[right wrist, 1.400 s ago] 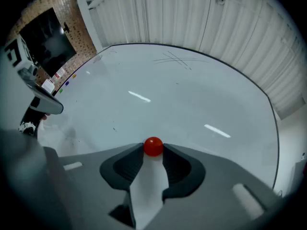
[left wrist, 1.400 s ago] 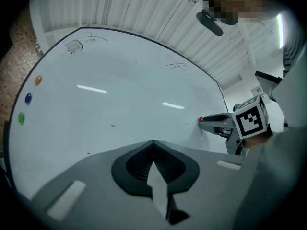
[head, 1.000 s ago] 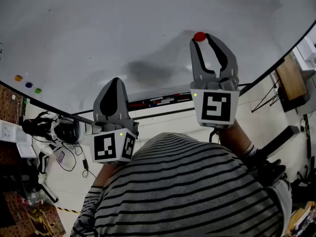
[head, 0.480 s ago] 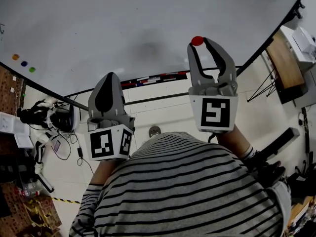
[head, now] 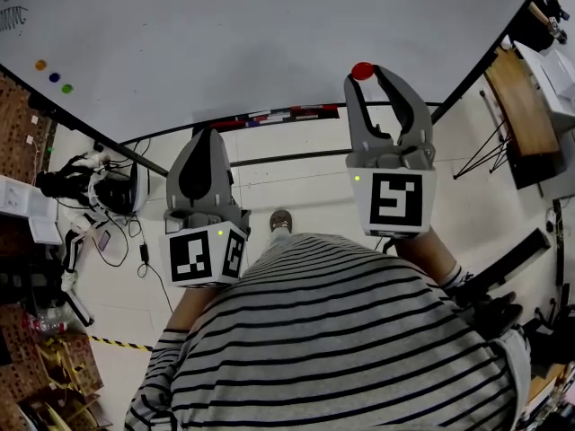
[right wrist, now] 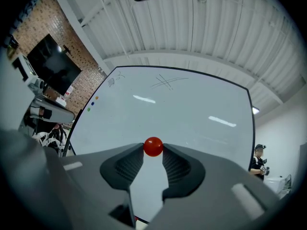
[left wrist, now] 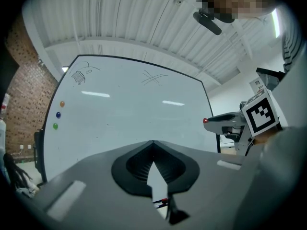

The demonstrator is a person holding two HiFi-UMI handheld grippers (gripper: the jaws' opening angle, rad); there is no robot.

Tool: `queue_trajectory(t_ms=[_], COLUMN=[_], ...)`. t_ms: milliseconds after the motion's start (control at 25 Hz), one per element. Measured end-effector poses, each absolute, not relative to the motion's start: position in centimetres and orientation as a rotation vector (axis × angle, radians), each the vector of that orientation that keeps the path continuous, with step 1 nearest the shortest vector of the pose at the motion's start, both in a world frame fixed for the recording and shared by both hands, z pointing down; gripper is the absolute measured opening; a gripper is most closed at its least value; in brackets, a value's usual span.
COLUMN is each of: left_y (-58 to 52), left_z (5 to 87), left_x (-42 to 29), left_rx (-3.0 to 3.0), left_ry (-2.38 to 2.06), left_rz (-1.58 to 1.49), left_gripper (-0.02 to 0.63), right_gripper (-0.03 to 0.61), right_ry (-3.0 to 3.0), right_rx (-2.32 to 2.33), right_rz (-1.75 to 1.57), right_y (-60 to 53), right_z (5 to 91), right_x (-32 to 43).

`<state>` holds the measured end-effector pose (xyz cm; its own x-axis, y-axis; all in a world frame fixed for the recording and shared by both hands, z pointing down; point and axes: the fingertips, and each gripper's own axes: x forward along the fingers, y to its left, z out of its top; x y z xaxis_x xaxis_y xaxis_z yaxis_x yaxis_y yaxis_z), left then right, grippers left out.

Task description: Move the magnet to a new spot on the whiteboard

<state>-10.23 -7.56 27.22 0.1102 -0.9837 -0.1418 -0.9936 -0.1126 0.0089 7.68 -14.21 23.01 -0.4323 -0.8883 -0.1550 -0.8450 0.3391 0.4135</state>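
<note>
A small red magnet (head: 362, 70) (right wrist: 153, 146) is pinched between the tips of my right gripper (head: 364, 73) (right wrist: 153, 148), which is shut on it. The gripper holds it in the air, away from the large whiteboard (head: 252, 34) (right wrist: 182, 109), near the board's lower right part in the head view. The left gripper view also catches this gripper and the magnet (left wrist: 206, 120) off to the right. My left gripper (head: 206, 138) (left wrist: 153, 143) hangs lower at the left, jaws shut with nothing between them.
Orange (head: 40, 65), blue (head: 54, 76) and green (head: 67, 88) magnets sit at the board's left edge. A marker tray (head: 269, 115) runs under the board. Gear and cables (head: 99, 196) lie on the floor at left, a wooden table (head: 517, 97) stands at right. Another person (right wrist: 259, 159) stands far right.
The whiteboard has slid up and back in the head view, so both grippers now stand over the floor strip below it. The right gripper still holds the magnet. A shoe has come into view.
</note>
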Motion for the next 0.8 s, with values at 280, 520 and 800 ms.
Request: queue_trajectory(t_ms=[280,520,800], left_y=[-6.8,-7.0,-7.9], left_z=[26.9,26.8,26.7], left_x=[-9.2,-9.4,-9.2], left_rx=[-2.258,-2.26,-2.255], left_ry=[1.977,2.0,2.015], left_rz=[0.113,0.182,0.187], left_gripper=[0.014,0.015,0.015], right_gripper=[0.124,0.124,0.124], right_ry=[-2.489,-2.486,-2.483], right_rx=[1.618,1.607,1.583], right_rz=[-0.667,-0.673,-0.678], right_y=[-13.5,-13.8,-14.7], right_z=[23.2,23.3,23.3], right_x=[7.9,7.9,8.0])
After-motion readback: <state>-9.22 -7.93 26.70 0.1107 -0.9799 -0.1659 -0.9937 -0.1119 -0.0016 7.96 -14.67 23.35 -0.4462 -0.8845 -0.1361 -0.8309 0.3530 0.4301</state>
